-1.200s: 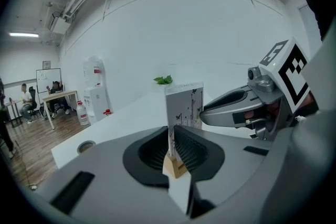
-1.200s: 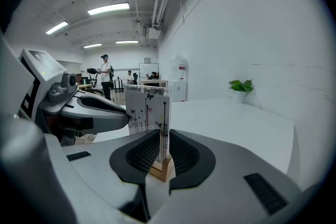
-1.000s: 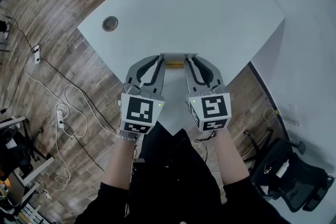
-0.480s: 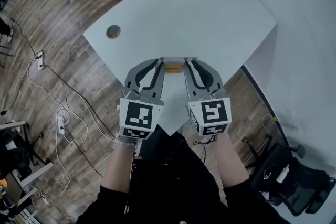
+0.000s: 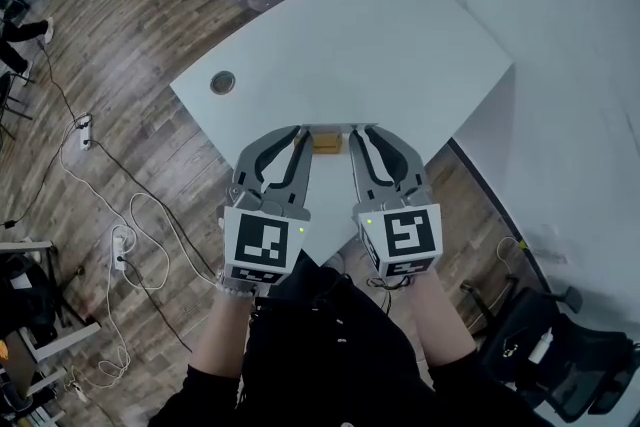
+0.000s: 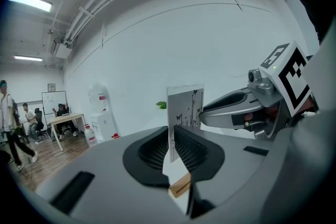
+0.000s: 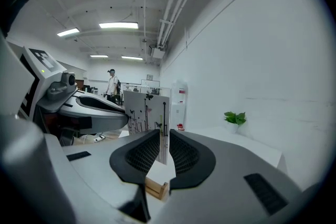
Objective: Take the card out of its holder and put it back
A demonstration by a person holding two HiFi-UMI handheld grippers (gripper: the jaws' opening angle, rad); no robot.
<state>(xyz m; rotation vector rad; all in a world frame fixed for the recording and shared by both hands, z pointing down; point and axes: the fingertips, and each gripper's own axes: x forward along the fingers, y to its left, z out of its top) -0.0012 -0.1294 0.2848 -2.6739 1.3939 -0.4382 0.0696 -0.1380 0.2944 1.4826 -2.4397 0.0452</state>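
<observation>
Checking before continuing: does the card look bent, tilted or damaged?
Nothing stands out. The card is upright and flat, held by the left gripper and right gripper over the wooden holder; no tear shows.

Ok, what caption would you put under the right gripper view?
Right gripper pinching the edge of an upright card, with the wooden holder just below.

Bright even light from ceiling strip lights (image 7: 118, 25), soft shadows, dark blurred fisheye edges

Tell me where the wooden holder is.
In the head view, the wooden holder lies on the table near its closest corner, between the left gripper and right gripper, under the card.
</observation>
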